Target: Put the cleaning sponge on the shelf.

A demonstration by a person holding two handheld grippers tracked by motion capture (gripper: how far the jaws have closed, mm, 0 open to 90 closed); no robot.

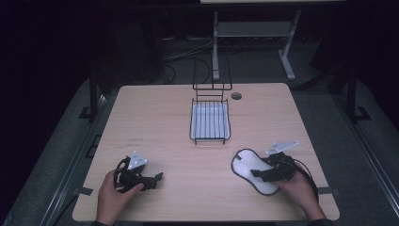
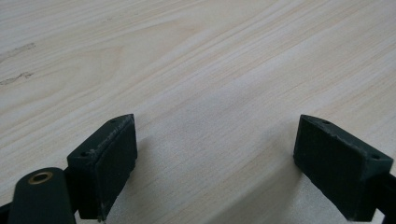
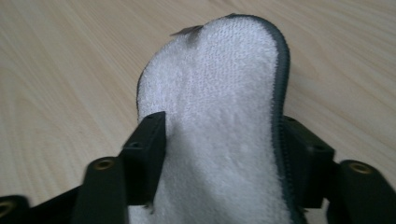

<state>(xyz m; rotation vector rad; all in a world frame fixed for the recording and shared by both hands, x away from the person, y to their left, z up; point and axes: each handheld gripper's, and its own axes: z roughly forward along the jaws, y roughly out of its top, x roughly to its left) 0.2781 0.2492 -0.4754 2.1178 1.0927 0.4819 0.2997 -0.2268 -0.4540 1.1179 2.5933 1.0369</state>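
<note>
A white terry insole (image 1: pixel 254 170) with dark edging lies flat at the bench's (image 1: pixel 179 127) 4 o'clock, straddled by the right claw (image 3: pixel 219 140), whose jaws press its edges. The left claw (image 2: pixel 215 163), at 8 o'clock, gapes wide, empty.

Matt pale wood-grain table (image 2: pixel 210 56), fluffy white terry insole (image 3: pixel 219 107), black wire rack (image 1: pixel 210 123)

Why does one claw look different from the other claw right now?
The left claw is wide open with nothing between its jaws, just bare table. The right claw is closed on the white fluffy insole, squeezing its sides. The left claw sits near the table's left front, the right claw near the right front. Both are black, two-jawed, and each is held in a hand.
</note>
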